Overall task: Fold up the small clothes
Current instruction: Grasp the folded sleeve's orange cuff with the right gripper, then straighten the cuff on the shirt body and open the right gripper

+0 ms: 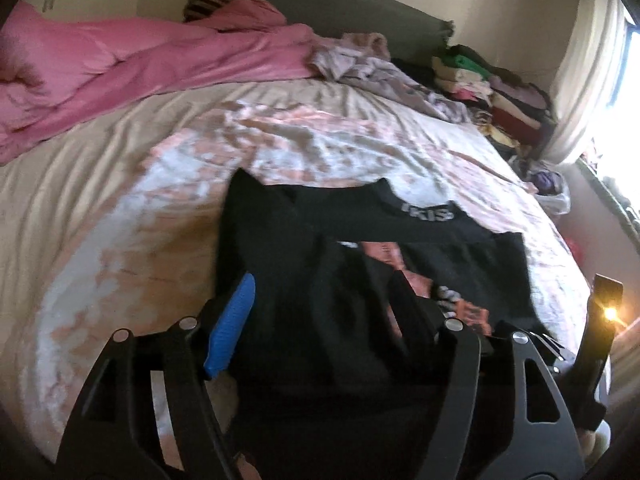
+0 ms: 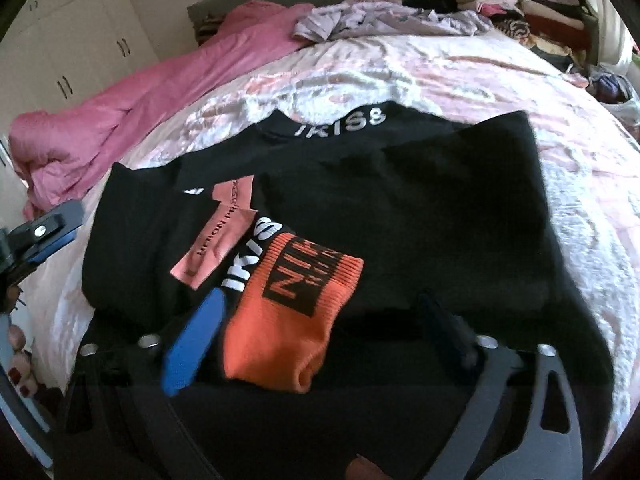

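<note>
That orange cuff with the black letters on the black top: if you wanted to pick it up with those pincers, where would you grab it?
Probably by the ribbed end of the orange cuff, coming from the near side where the right gripper already sits. The cuff lies flat on the black sweater, so one finger would need to slide under that loose edge to pinch it.

One black garment (image 2: 400, 208) — one pink duvet (image 1: 120, 68) — two grippers (image 1: 320, 320) (image 2: 320, 320)
</note>
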